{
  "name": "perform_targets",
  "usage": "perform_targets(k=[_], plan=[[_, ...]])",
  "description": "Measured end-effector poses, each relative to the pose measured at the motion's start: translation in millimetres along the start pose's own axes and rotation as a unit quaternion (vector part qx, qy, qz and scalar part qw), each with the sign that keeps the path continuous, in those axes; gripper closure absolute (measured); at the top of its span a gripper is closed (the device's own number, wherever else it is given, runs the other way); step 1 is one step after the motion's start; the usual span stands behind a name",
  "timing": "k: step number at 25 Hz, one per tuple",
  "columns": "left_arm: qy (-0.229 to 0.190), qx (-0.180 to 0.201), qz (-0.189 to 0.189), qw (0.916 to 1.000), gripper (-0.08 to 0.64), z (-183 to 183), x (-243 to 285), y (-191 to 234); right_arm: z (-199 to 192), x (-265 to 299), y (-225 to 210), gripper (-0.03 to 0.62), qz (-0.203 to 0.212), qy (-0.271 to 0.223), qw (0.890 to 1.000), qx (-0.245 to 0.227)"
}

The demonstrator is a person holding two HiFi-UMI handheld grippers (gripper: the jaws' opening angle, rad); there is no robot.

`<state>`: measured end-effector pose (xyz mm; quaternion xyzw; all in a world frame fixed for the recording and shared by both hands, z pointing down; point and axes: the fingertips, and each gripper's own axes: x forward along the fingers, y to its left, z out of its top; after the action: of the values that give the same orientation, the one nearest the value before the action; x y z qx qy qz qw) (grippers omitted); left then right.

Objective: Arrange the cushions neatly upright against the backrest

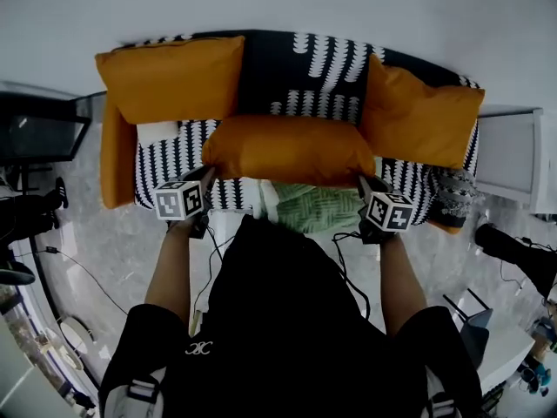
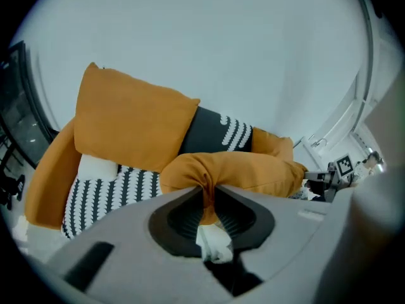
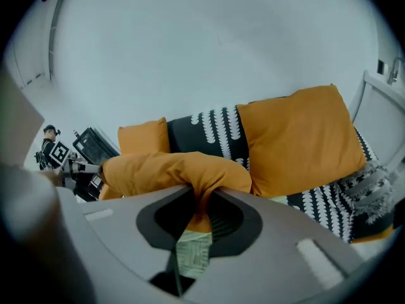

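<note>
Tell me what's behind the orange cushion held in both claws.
Behind the held cushion stands the black-and-white backrest, with a left cushion and a right cushion leaning on it. The backrest's lower part is covered.

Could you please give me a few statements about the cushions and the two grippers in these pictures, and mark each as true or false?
1. The left gripper and the right gripper are both shut on the middle cushion. True.
2. The sofa has a plain grey cover. False: it is black with a white pattern.
3. The left-end cushion and the right-end cushion lean against the backrest. True.
4. The middle cushion already leans on the backrest. False: it hangs between the two grippers, out in front of the backrest.
5. A green fabric item lies below the middle cushion. True.
</note>
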<state>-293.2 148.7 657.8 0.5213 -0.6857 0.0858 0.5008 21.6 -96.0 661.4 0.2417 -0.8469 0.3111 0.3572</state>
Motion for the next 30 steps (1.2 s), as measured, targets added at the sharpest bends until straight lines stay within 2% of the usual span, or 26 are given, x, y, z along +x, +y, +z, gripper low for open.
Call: perform_targets(k=[4, 7, 13, 17, 22, 30], plan=[[-0.034, 0.015, -0.008, 0.9993, 0.495, 46, -19, -14, 35, -14, 6, 0.531, 0.018, -0.043, 0.999, 0.022], [-0.051, 0.032, 0.003, 0.9982, 0.495, 78, -29, -26, 56, -29, 8, 0.531, 0.025, -0.067, 0.997, 0.035], [-0.037, 0.068, -0.005, 0.9970, 0.495, 132, -17, -38, 100, -34, -6, 0.531, 0.020, -0.111, 0.989, 0.096], [-0.009, 0.088, -0.001, 0.9961, 0.495, 151, 11, -37, 126, -13, -24, 0.531, -0.009, -0.107, 0.990, 0.093], [0.007, 0.108, -0.009, 0.9941, 0.494, 181, 42, -40, 153, 12, -49, 0.531, -0.047, -0.096, 0.988, 0.108], [0.026, 0.135, -0.012, 0.9905, 0.494, 233, 103, -31, 201, 64, -82, 0.526, -0.079, -0.073, 0.986, 0.130]])
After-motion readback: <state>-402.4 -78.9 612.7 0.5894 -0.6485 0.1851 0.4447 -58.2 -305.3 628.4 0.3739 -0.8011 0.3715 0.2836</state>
